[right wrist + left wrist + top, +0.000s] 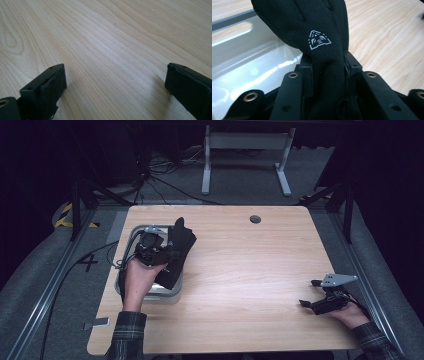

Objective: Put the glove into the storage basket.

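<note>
High view first: we see a light wooden table (240,270) with a person's two forearms in plaid sleeves coming in from the bottom edge. At the table's left side sits a pale rectangular tray (131,240) with a grey rim. Our left hand (137,277) holds the left claw (167,251) above that tray, and a black glove (180,245) rises from it, its fingers pointing away from the person and leaning a little toward the table's middle.

From the left gripper view we see the left claw (327,72) pinching the black glove (312,22) between its two black jaws, the fabric squeezed narrow where they press on it. A small white three-cornered logo (319,40) sits on the glove just above the pinch. Behind the glove lie the tray's glossy white floor (249,67) and its grey rim, with bare wood to the right.

Well apart, near the table's right edge, our right hand (352,312) rests on the wood with the right claw (309,294) pointing toward the table's middle. In the right gripper view its jaws stand spread wide (116,80), with bare wood grain between them.
</note>
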Motion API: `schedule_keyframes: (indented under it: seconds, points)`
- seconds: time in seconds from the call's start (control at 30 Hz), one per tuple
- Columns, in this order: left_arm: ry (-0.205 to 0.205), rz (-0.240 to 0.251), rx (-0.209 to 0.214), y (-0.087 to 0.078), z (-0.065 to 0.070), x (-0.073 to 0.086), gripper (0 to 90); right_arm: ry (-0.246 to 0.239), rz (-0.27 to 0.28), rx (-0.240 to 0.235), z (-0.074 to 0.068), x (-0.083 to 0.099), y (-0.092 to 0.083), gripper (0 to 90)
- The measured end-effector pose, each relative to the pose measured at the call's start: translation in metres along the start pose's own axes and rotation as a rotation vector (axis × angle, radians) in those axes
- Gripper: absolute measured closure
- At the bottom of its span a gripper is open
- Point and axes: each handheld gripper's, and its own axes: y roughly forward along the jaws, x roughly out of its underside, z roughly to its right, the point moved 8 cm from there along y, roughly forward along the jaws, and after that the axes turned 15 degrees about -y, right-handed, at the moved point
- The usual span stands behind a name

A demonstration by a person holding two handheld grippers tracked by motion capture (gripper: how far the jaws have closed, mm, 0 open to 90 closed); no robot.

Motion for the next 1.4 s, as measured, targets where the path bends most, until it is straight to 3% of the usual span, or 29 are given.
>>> schedule_keyframes:
  seconds: [0.5,1.0,1.17,1.4]
  points:
    - [-0.08,-0.033,-0.089,0.014,-0.045,0.015,67.5,0.001,0.001,-0.002,0.0,0.0,0.0,4.1]
    - [-0.118,-0.109,-0.116,0.036,-0.066,0.03,63.8,0.001,0.001,-0.002,0.0,0.0,0.0,4.1]
    - [-0.133,-0.131,-0.125,0.041,-0.07,0.032,55.4,0.001,0.001,-0.002,0.0,0.0,0.0,4.1]
    - [-0.136,-0.158,-0.169,0.048,-0.078,0.036,44.1,0.0,0.001,-0.002,0.0,0.0,0.0,4.1]
